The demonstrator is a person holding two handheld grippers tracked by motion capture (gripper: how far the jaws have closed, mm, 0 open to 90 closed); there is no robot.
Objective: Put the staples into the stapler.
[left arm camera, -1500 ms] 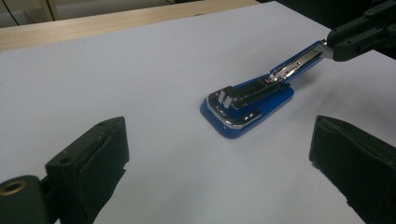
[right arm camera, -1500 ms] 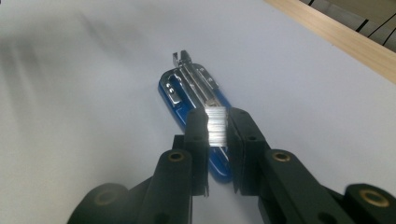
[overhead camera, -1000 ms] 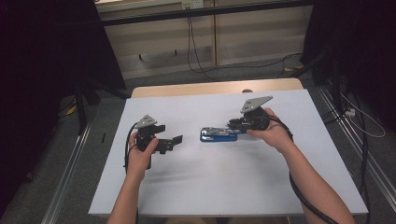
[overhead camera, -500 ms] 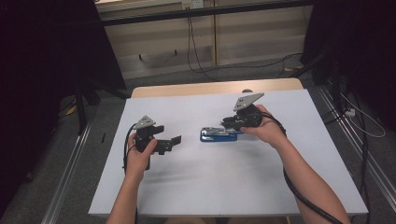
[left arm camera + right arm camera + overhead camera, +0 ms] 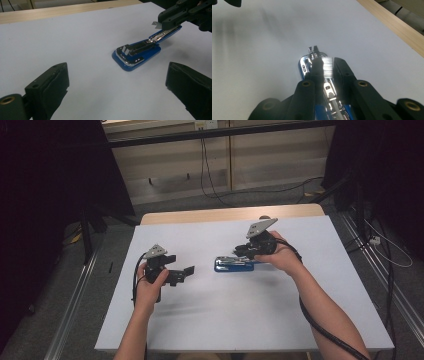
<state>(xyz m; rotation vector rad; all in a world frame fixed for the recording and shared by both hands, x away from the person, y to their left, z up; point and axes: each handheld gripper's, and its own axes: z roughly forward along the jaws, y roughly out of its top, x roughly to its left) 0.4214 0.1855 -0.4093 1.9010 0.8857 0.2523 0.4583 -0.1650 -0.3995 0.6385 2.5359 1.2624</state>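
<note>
**Nearest:** bare white tabletop (image 5: 235,320), forearms entering over its near edge, ample free room across the whole near half.

**Near left:** left gripper (image 5: 180,265), jaws spread wide and empty, aimed rightward at the stapler and well apart from it.

**Centre, slightly right:** blue stapler (image 5: 136,53), flat on the tabletop, chrome magazine exposed, right-hand end beneath the right gripper.

**Just above that end:** right gripper (image 5: 325,63), jaws narrow, pinched on a short staple strip (image 5: 327,67). Strip poised over the magazine channel; contact with it not clear.

**Farthest:** wooden table edge (image 5: 225,215), well beyond the work.

**Likely faults, judged from this arrangement:**
- Strip tilted or off-line with the channel, hence jamming on the rail or breaking apart.
- Strip slipping from the thin pinch and scattering.
- Stapler sliding or pivoting under a downward push, given no steadying hold.

**Remedy available:** open left jaws free to brace the stapler's left end.

**Room:** no edge close enough to threaten a fall; open tabletop on every side for repositioning.
</note>
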